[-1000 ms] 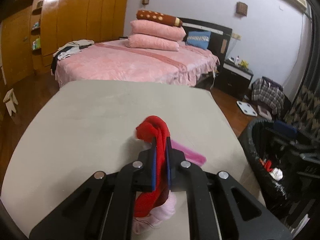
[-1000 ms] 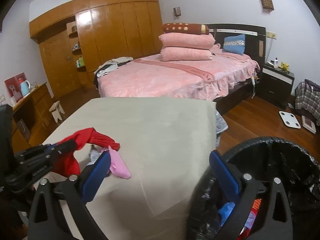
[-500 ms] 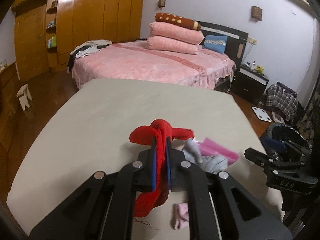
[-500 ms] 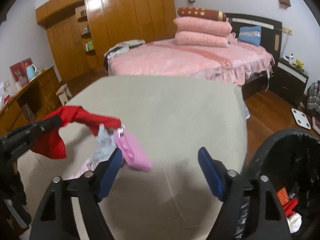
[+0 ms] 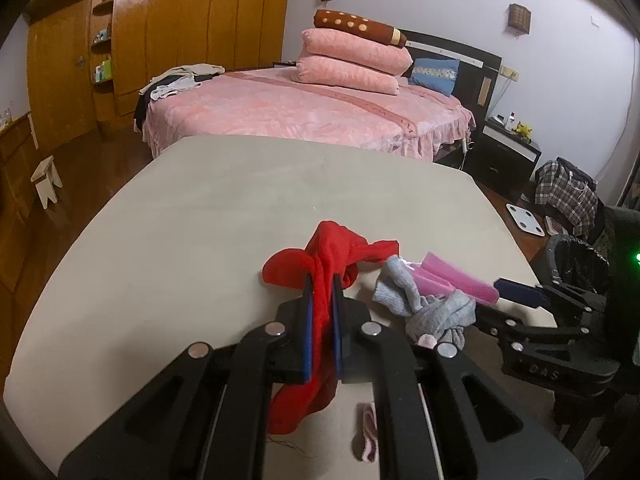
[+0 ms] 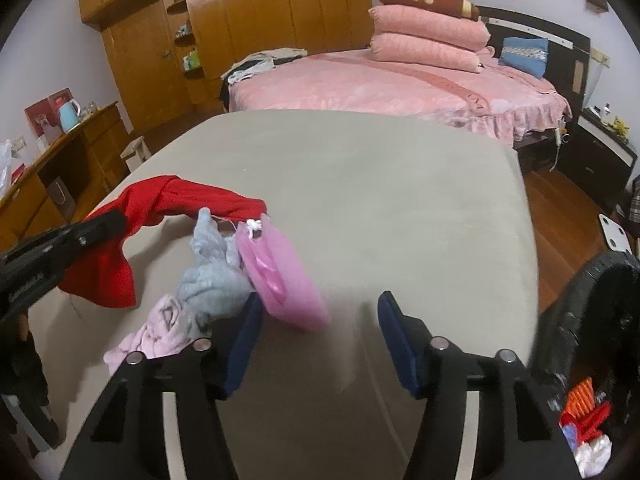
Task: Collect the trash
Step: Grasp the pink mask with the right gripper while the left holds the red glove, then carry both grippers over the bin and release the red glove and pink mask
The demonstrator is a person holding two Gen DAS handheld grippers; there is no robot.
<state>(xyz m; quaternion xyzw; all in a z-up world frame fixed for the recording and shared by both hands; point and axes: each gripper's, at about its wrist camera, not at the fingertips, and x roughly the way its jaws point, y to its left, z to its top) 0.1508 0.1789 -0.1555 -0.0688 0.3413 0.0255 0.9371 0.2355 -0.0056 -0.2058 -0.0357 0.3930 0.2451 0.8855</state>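
My left gripper [image 5: 321, 300] is shut on a red cloth [image 5: 332, 256] and holds it over the beige table [image 5: 224, 216]; the cloth also shows in the right wrist view [image 6: 160, 208]. Beside it lie a grey sock [image 6: 212, 276], a pink plastic bag [image 6: 284, 280] and a pale pink sock [image 6: 156, 332]. My right gripper [image 6: 320, 340] is open and empty, its left finger close beside the pink bag and grey sock. The black trash bin [image 6: 600, 320] stands at the right of the table with trash inside.
A pink bed [image 5: 320, 108] with stacked pillows stands behind the table. Wooden wardrobes [image 5: 180, 32] line the left wall. A small stool [image 5: 46, 180], a nightstand [image 5: 508, 152], a white scale [image 5: 524, 218] and a plaid garment [image 5: 568, 192] sit on the wood floor.
My right gripper has moved left from the bin toward the pink bag and socks. My left gripper has kept its hold on the red cloth and drawn back slightly.
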